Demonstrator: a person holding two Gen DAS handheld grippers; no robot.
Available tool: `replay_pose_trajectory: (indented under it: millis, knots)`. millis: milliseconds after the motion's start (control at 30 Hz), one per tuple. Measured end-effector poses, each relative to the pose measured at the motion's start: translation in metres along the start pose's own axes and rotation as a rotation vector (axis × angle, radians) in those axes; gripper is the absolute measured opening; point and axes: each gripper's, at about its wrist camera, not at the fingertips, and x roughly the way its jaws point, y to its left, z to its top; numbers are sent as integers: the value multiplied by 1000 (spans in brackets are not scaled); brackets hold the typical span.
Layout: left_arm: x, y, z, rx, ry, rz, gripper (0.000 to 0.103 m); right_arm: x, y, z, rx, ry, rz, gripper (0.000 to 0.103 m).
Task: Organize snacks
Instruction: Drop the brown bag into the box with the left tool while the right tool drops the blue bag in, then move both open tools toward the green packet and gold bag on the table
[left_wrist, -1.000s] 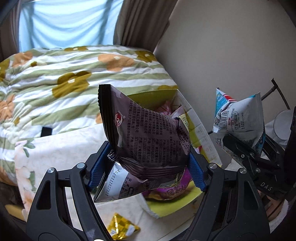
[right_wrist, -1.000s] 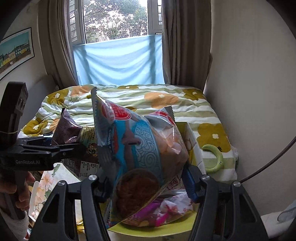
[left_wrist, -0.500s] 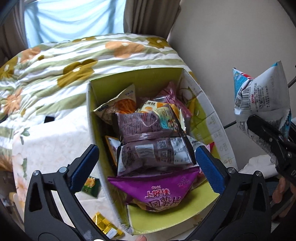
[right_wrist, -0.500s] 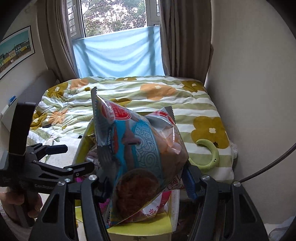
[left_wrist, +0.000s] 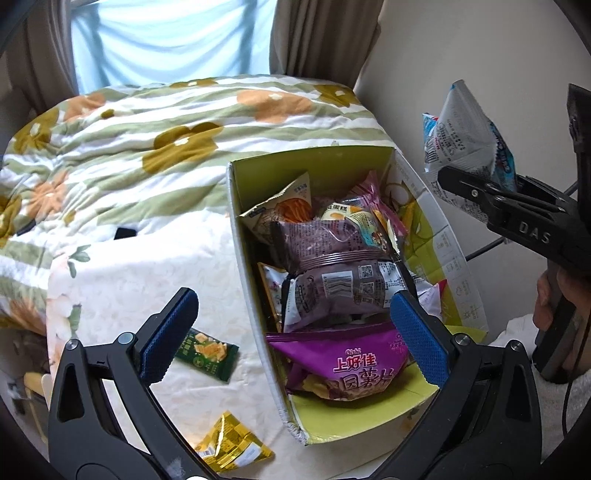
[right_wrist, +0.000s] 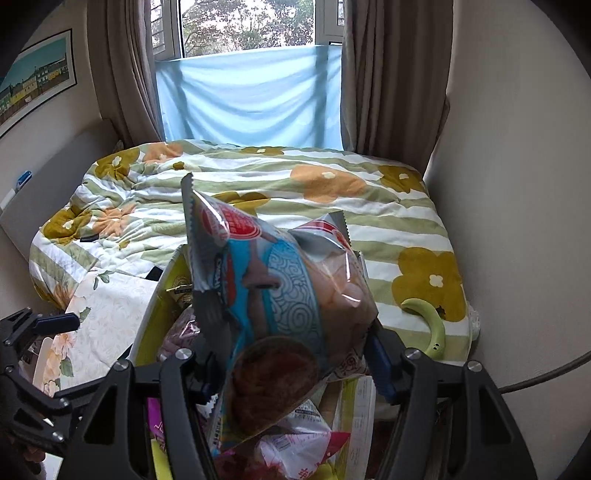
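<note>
A yellow-green cardboard box (left_wrist: 295, 168) stands open on the table, packed with several snack bags. A dark purple pack (left_wrist: 332, 273) lies on top of them, just behind a bright purple chip bag (left_wrist: 351, 362). My left gripper (left_wrist: 291, 299) hovers over the box, open wide, its blue pads clear of everything. My right gripper (right_wrist: 291, 350) grips a blue and red snack bag (right_wrist: 280, 295) upright above the box's right side. Its jaws are opening, with the bag still between the pads. From the left wrist view, that bag (left_wrist: 465, 140) and right gripper (left_wrist: 480, 192) hang at the right.
A small green packet (left_wrist: 207, 352) and a yellow packet (left_wrist: 232, 446) lie on the floral tablecloth (left_wrist: 129, 295) left of the box. A bed with a flowered quilt (right_wrist: 258, 192) is behind, with a green curved object (right_wrist: 428, 325) on it. A wall rises close on the right.
My left gripper let go of the dark purple pack, which now lies in the box, and its jaws spread wide. My right gripper carried the blue bag closer over the box.
</note>
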Motion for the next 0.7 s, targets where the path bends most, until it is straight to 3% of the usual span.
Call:
replay_pose_trajectory:
  millis: [200, 333, 467, 700]
  knots:
    - [3, 16, 2, -37, 7, 28, 103, 40, -2, 14, -14, 33, -23, 64]
    - [5, 26, -2, -54, 20, 49, 103, 48, 1, 14, -18, 1, -25, 101]
    - [3, 35, -13, -62, 32, 53, 103, 34, 0, 4, 4, -39, -3, 102]
    - [-15, 48, -29, -73, 22, 75, 103, 11, 1, -14, 18, -28, 21, 103]
